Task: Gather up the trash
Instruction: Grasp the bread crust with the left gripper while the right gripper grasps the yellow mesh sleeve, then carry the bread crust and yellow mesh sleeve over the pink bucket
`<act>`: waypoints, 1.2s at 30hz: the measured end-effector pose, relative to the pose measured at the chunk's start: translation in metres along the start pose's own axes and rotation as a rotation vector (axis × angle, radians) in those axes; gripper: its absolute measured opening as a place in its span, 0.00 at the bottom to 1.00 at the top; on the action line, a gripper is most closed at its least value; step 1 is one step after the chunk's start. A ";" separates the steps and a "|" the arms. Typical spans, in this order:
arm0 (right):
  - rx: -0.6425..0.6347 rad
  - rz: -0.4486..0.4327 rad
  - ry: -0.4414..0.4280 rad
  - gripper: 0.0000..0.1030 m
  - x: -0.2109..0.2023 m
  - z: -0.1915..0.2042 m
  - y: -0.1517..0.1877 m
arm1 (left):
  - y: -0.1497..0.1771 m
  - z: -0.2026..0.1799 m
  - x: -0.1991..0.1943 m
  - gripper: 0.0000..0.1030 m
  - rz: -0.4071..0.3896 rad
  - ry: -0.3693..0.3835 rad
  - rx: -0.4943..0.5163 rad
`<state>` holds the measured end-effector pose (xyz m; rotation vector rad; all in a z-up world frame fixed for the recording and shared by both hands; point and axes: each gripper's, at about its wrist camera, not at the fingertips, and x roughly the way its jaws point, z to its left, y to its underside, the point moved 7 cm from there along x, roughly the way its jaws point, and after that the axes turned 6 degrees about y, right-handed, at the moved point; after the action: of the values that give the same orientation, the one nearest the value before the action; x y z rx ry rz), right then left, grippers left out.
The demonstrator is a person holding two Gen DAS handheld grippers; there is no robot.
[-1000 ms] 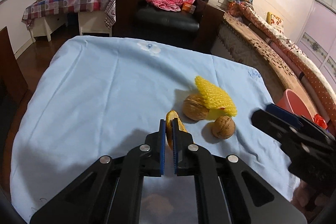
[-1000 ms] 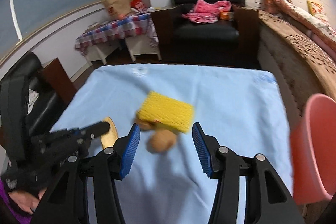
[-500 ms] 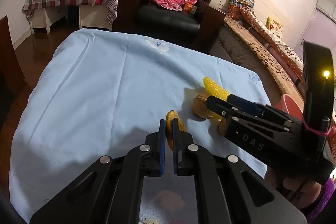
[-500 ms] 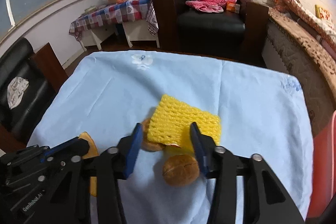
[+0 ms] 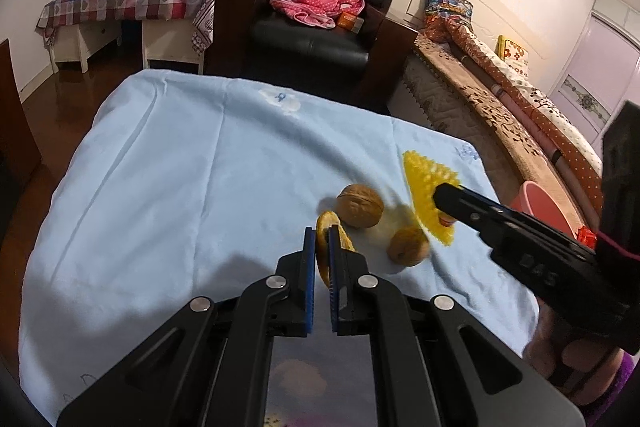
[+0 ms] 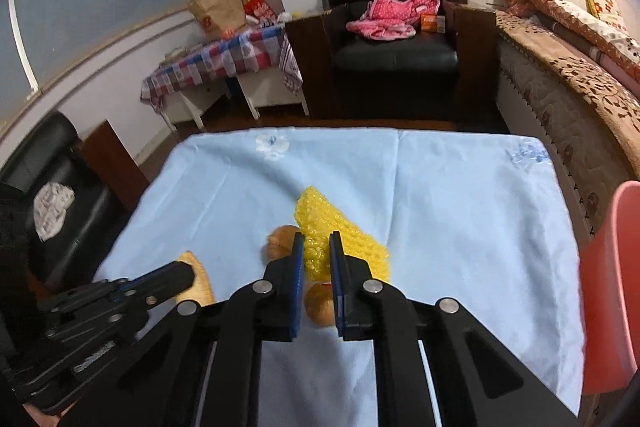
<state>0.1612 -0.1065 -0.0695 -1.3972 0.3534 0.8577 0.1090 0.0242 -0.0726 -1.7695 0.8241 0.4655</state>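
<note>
Two walnuts (image 5: 359,206) (image 5: 409,246) are counted on the bench (image 5: 180,167), one orange peel (image 5: 325,227) and one yellow foam net (image 6: 336,239). The peel is pinched by the left claw (image 5: 320,247); the net is gripped and lifted by the right claw (image 6: 316,255). A pale blue cloth is spread over the bench. One pink bin (image 6: 612,267) is seen at its right edge, a black armchair (image 6: 394,39) behind.

orange peel (image 5: 326,247): curled, on edge | yellow foam net (image 6: 340,247): crumpled, lifted | two walnuts (image 5: 359,205): on cloth
</note>
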 end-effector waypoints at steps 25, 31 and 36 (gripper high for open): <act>0.269 -0.192 0.187 0.11 -0.155 -0.148 0.005 | -0.038 -0.179 0.015 0.05 -0.056 0.174 0.223; 0.350 -0.214 0.271 0.11 -0.177 -0.209 0.009 | -0.036 -0.246 0.039 0.05 -0.045 0.232 0.310; 0.392 -0.220 0.320 0.11 -0.183 -0.244 0.012 | -0.030 -0.288 0.052 0.05 -0.059 0.251 0.396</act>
<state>0.0961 -0.3962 0.0017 -1.1757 0.5676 0.3568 0.1427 -0.2550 0.0122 -1.4920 0.9620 0.0325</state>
